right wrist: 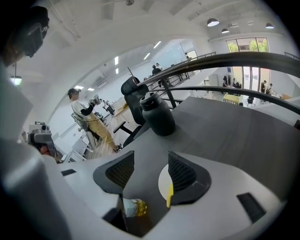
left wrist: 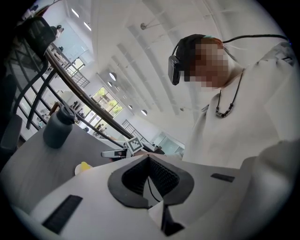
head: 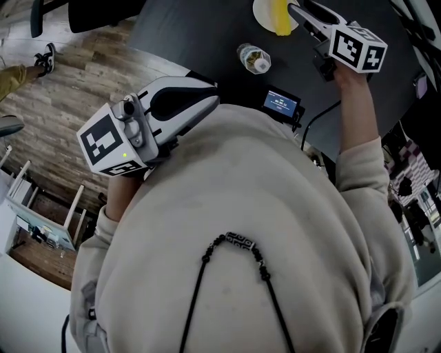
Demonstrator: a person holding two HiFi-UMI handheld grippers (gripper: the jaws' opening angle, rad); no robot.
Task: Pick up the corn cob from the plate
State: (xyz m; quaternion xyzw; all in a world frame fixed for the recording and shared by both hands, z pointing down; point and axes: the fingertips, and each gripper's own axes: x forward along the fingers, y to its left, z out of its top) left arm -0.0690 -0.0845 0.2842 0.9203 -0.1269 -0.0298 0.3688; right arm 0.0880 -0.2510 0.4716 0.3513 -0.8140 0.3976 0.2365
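The yellow corn cob (head: 281,19) lies on a small white plate (head: 262,14) at the far side of the dark table. My right gripper (head: 298,9) hovers just above the cob's right side, tilted downward. In the right gripper view its jaws (right wrist: 151,165) stand open; the plate (right wrist: 162,183) and a strip of the cob (right wrist: 169,197) show beside the right pad (right wrist: 182,172), most of the cob hidden behind it. No pad touches the cob. My left gripper (head: 204,95) is held close to my chest, away from the plate, its pads (left wrist: 154,171) closed together on nothing.
A clear plastic bottle (head: 253,58) lies on the table (head: 200,31) near the plate, beside a small device with a lit screen (head: 281,103). A dark jug (right wrist: 157,115) stands farther back. Wooden floor and a chair lie to the left.
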